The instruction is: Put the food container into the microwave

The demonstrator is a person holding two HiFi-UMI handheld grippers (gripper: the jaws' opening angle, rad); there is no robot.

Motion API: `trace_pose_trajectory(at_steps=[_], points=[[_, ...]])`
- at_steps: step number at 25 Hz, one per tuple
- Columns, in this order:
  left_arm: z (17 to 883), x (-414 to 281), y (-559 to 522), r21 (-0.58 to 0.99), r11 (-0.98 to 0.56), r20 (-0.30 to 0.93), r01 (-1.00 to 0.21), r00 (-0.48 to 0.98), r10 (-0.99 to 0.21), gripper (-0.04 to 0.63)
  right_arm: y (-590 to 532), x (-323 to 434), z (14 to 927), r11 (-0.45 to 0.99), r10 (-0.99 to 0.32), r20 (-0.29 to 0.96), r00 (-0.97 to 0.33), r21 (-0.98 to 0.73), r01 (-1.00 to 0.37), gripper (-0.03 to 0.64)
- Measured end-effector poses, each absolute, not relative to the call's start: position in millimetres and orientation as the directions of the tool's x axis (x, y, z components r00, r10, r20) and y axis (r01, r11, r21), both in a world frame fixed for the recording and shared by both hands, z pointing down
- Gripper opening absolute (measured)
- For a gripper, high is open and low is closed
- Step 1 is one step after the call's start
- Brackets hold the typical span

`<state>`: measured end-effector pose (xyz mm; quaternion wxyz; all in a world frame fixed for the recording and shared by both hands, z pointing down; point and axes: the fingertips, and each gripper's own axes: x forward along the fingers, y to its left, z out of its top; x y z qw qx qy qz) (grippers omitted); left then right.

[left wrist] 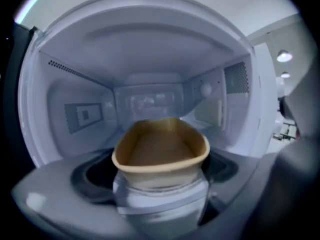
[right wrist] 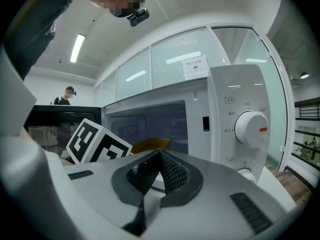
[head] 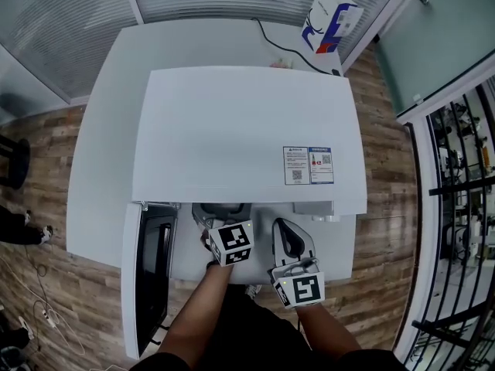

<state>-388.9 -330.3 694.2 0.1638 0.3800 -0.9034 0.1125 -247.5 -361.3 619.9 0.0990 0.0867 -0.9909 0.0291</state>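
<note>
A tan, empty food container (left wrist: 161, 153) sits between the jaws of my left gripper (left wrist: 160, 189), which is shut on it. It is held at the mouth of the open white microwave (head: 247, 130), whose bare cavity (left wrist: 150, 96) lies straight ahead. The microwave door (head: 151, 273) hangs open to the left. In the head view the left gripper (head: 223, 216) reaches under the microwave's front edge and the container is hidden. My right gripper (head: 290, 238) waits just right of it, shut and holding nothing; its view shows its pads (right wrist: 172, 171) meeting, the container's rim (right wrist: 150, 145) and the dial (right wrist: 252, 128).
The microwave stands on a white table (head: 104, 137) with a black cable (head: 286, 49) and a white-blue bag (head: 331, 18) at the back. Wooden floor surrounds the table, with a black railing (head: 464, 207) on the right. A person (right wrist: 67, 96) stands far off.
</note>
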Motion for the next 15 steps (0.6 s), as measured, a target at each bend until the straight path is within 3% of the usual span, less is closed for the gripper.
trace_pose_trajectory(at_steps=[3,12,14,15], points=[[694.9,-388.5,-328.4,-0.084,0.695,0.384,-0.714,-0.667,-0.639,0.541,-361.8,-244.3,616.0,0.984,-0.166,0.192,-0.967,-0.038,-0.176,-0.002],[662.9,-339.6,-305.3,-0.050,0.664,0.349,-0.746,-0.636,-0.688,0.539,-361.1,-230.3,590.0,0.985,-0.164,0.143,-0.976,-0.025,-0.169,-0.002],[648.8,-322.7,-298.9,-0.039,0.652,0.334,-0.757,-0.625,-0.706,0.512,-359.0,-227.2,579.2,0.987,-0.157,0.127,-0.979,-0.019,-0.161,-0.002],[640.2,-315.6,-295.3,-0.038,0.651,0.318,-0.758,-0.626,-0.712,0.462,-358.1,-226.1,573.2,0.988,-0.153,0.115,-0.981,-0.016,-0.156,-0.002]])
